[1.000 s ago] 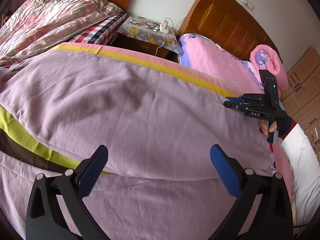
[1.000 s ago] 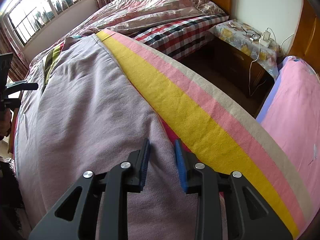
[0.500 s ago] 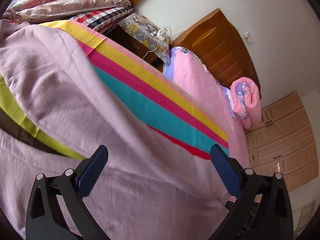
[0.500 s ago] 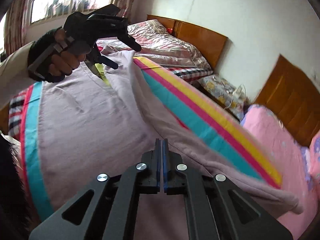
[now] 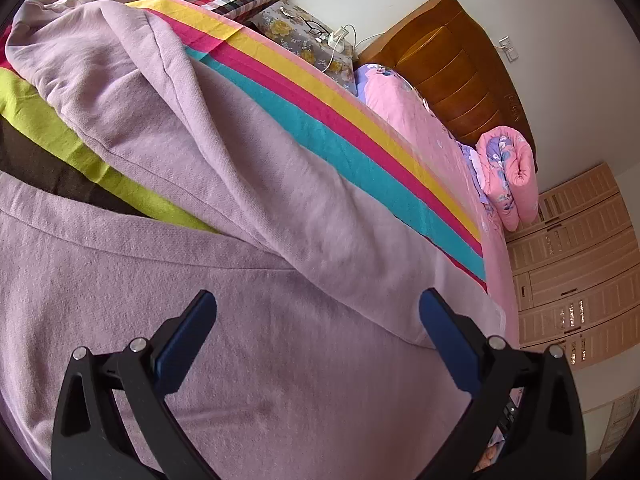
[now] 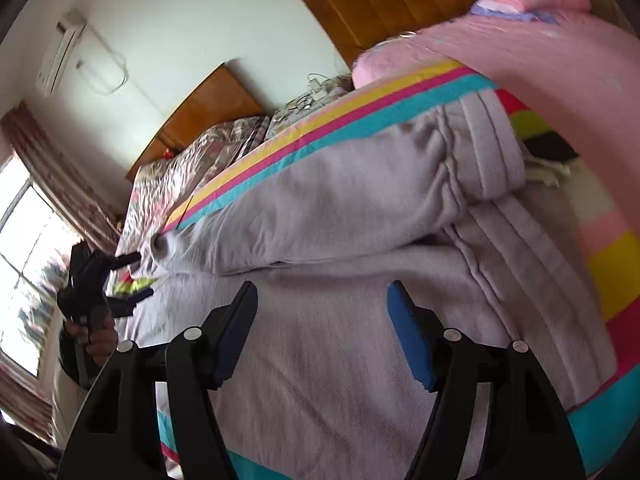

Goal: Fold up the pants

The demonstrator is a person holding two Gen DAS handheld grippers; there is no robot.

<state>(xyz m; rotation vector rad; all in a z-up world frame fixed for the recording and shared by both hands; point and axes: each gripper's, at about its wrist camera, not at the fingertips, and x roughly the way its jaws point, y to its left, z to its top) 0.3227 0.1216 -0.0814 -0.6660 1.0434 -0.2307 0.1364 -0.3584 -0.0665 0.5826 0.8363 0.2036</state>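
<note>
Pants (image 5: 248,184) in pale lilac lie spread over the striped blanket (image 5: 360,136) on the bed, one leg folded across the other so that a long diagonal edge runs from the far cuff down toward our right. In the right wrist view we see the ribbed waistband bunched near the pink bedding (image 6: 560,64), and a leg end puckered into a small round opening close to the left gripper (image 6: 136,276). Our left gripper's fingers (image 5: 188,336) stand wide apart over the cloth, nothing between them. The right gripper (image 6: 320,320) has just been opening; its fingers now stand well apart above the fabric, and we cannot see any fold caught between them.

Much is cut off. Both views lose the near edge of the pants behind the black gripper frames, so how far the cloth reaches toward us stays unknown. The hand (image 6: 100,336) behind the left gripper shows only in part — dark, blurred against the bright window (image 6: 24,264). The right wrist view is smeared throughout. On the nightstand (image 5: 304,28) we make out glasses and a white cable, little more. A rolled pink quilt (image 5: 512,172) sits before the wooden headboard (image 5: 452,68); the wardrobe (image 5: 580,264) beyond it is clipped by the lens edge.
</note>
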